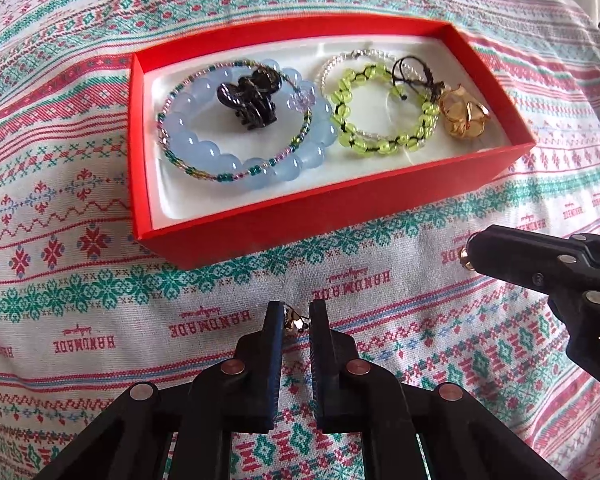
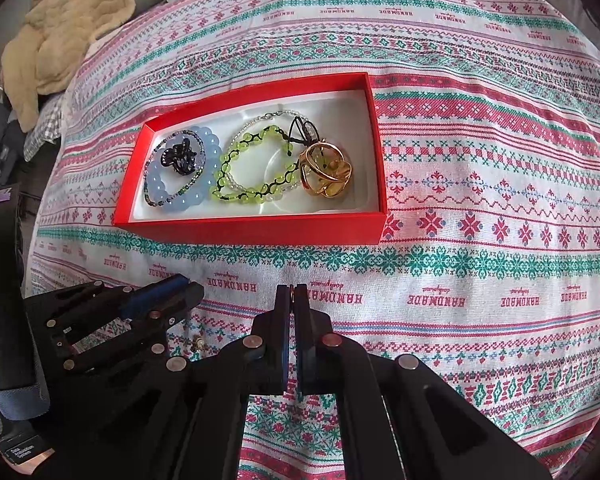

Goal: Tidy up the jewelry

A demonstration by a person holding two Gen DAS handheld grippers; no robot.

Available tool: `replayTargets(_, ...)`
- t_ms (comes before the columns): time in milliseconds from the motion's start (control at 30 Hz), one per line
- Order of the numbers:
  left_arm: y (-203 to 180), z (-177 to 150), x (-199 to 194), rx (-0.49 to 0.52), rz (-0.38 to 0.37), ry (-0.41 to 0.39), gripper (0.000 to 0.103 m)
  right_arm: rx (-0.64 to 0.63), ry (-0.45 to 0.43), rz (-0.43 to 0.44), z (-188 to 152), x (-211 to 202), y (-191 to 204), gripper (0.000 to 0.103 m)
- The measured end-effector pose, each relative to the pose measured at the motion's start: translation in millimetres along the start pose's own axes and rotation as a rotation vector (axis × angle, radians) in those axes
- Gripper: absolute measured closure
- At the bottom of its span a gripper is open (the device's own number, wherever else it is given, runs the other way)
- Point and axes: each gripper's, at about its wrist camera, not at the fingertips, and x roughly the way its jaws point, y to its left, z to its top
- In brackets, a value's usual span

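A small gold earring, light, rigid and slippery, is positioned on the patterned cloth between the nearly closed left gripper; the right gripper is clamped on a thin gold piece, near the red box.

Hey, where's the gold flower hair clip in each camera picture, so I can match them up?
Left wrist view: gold flower clip lies at the right end of the red box, upper right of centre.
Right wrist view: the clip lies at the box's right end, just above centre.
Shared landmark: the green bead bracelet beside it.
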Motion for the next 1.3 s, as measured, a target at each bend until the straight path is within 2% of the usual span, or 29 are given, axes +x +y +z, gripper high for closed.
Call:
replayTargets(233, 8, -3, -17, -0.012, -0.022, -0.031, 0.097, 0.0, -0.017, 0.012, 0, -8, 0, 0.102)
replayTargets(367, 12, -5, -25, -0.021, -0.099, -0.029, 0.097, 0.0, -0.019, 0.017, -1, -9, 0, 0.102)
replayTargets(400, 13, -7, -25, -0.01, -0.107, -0.017, 0.093, -0.001, -0.019, 0.019, -1, -9, 1, 0.102)
replayTargets(500, 17, -8, -21, -0.036, -0.079, 0.013, 0.087, -0.002, -0.02, 0.02, -1, -11, 0, 0.102)
replayTargets(633, 35, -10, -17, -0.103, -0.044, 0.044, 0.087, 0.002, -0.018, 0.019, -2, -11, -1, 0.102)
replayTargets(767, 44, -13, -17, -0.133, -0.09, 0.041, 0.087, 0.001, -0.018, 0.021, -1, -12, -2, 0.102)
replayTargets(867, 41, -18, -15, -0.11, -0.131, 0.066, 0.087, 0.0, -0.017, 0.021, -1, -12, -3, 0.102)
replayTargets(1067, 10, -29, 1, 0.006, -0.118, 0.176, 0.083, 0.001, -0.011, 0.022, 0, -10, -4, 0.102)
replayTargets(1233, 1, -31, 5, 0.034, -0.077, 0.16, 0.083, -0.001, -0.007, 0.021, 0, -9, -3, 0.102)
replayTargets(1300, -1, -33, 5, 0.041, -0.066, 0.155, 0.09, -0.003, -0.007, 0.023, 0, -8, -2, 0.102)
